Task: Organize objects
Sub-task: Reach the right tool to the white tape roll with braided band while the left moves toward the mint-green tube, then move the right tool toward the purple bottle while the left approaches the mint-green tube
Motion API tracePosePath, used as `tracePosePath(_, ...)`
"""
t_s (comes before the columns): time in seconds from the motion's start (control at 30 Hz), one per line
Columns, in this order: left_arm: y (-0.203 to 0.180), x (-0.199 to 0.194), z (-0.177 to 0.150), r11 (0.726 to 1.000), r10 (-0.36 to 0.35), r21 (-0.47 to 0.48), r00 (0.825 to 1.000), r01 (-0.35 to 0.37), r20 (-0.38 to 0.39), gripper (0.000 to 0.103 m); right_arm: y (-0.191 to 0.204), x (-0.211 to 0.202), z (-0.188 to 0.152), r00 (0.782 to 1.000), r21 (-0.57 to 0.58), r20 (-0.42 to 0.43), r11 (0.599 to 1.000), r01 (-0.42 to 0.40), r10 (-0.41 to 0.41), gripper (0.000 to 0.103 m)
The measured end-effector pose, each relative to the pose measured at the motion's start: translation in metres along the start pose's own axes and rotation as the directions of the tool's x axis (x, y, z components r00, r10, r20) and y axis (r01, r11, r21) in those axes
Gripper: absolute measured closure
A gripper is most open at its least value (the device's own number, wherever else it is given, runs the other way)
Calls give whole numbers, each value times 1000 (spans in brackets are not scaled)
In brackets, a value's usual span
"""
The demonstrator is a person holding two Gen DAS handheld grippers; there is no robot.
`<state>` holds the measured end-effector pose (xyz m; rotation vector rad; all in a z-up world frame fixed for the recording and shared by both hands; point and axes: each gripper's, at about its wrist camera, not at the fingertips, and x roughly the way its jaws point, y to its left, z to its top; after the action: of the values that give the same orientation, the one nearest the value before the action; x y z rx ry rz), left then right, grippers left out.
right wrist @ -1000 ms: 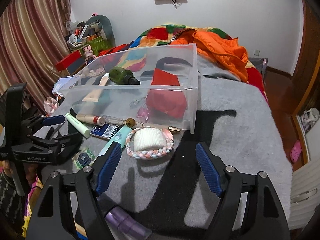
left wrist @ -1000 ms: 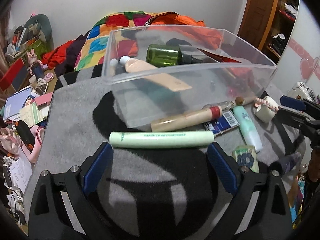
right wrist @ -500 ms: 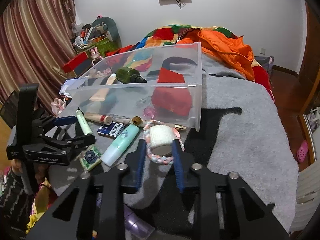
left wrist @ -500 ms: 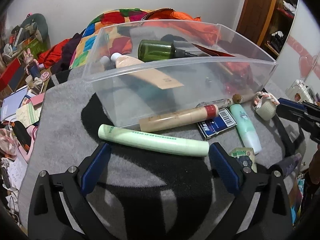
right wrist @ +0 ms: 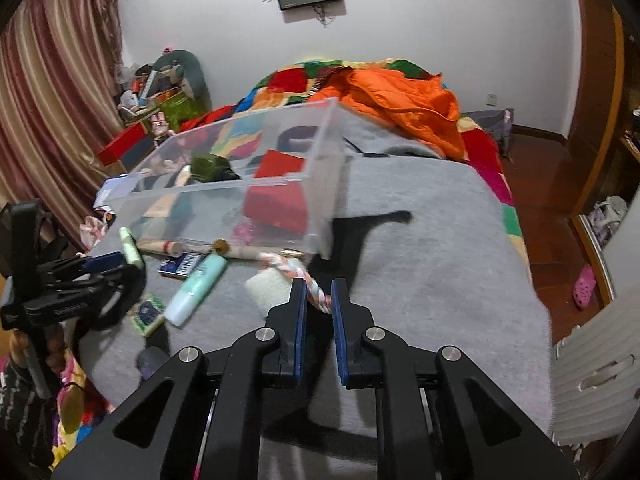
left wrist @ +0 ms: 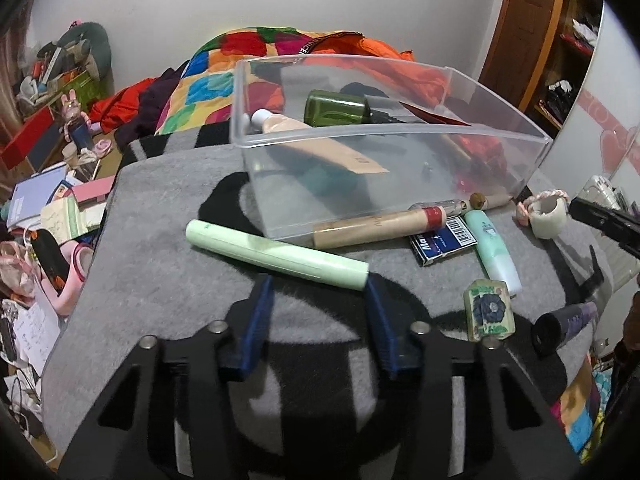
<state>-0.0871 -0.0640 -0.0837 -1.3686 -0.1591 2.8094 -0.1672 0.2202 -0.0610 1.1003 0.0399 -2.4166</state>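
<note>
A clear plastic bin (left wrist: 384,136) (right wrist: 280,184) on the grey blanket holds a green bottle (left wrist: 336,109), a beige tube (left wrist: 316,142) and a red item (right wrist: 276,196). My left gripper (left wrist: 318,280) is part closed around the near end of a pale green tube (left wrist: 276,254), not clamped. My right gripper (right wrist: 319,286) is shut on the pastel braided ring (right wrist: 316,294) that wraps the white tape roll (right wrist: 266,286), also seen in the left wrist view (left wrist: 546,216).
Loose on the blanket: a tan red-banded tube (left wrist: 376,226), a blue barcoded box (left wrist: 446,242), a mint bottle (left wrist: 496,252), a floral soap bar (left wrist: 488,314), a purple bottle (left wrist: 564,326). Clutter lies left of the bed (left wrist: 48,216). An orange duvet (right wrist: 400,100) lies behind.
My left jaws have narrowed around the green tube's end. My right gripper has closed fully onto the braided ring and shifted right, tilting the tape roll.
</note>
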Motion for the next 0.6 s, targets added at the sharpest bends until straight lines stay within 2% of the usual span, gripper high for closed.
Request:
tracePosePath(0.23, -1, -12, -10, 1000, -25, 17, 1000, 25, -3, 59, -28, 24, -10, 996, 88, -80, 996, 34, -27, 92)
tracePosePath(0.27, -2, -13, -10, 999, -27, 22, 1000, 27, -5, 56, -29, 25, -11, 996, 92, -88, 995, 31, -23, 92)
tracePosePath(0.33, -4, -16, -12, 999, -15, 32, 1000, 15, -3, 44, -29, 21, -15, 996, 88, -84, 996, 9, -2, 91)
tracePosePath(0.37, -4, -18, -12, 999, -3, 35, 1000, 3, 5, 33, -28, 18, -16, 997, 81, -83, 997, -5, 12, 91)
tracePosePath(0.4, -4, -19, -12, 999, 4, 36, 1000, -4, 12, 27, -25, 16, -16, 996, 76, -83, 997, -18, 24, 91)
tracePosePath(0.43, -5, -22, -13, 999, 13, 40, 1000, -14, 21, 26, -23, 11, -17, 996, 68, -77, 997, -35, 40, 90)
tracePosePath(0.5, -5, -24, -11, 998, 25, 49, 999, -27, 28, 22, -17, 5, -17, 996, 51, -68, 998, -45, 48, 84)
tracePosePath(0.57, -4, -24, -8, 997, 48, 59, 998, -50, 39, 15, -9, -3, -18, 996, 28, -55, 997, -67, 69, 67)
tracePosePath(0.6, -2, -22, -5, 996, 62, 63, 997, -65, 46, 12, -4, -6, -19, 995, 16, -48, 996, -85, 86, 63)
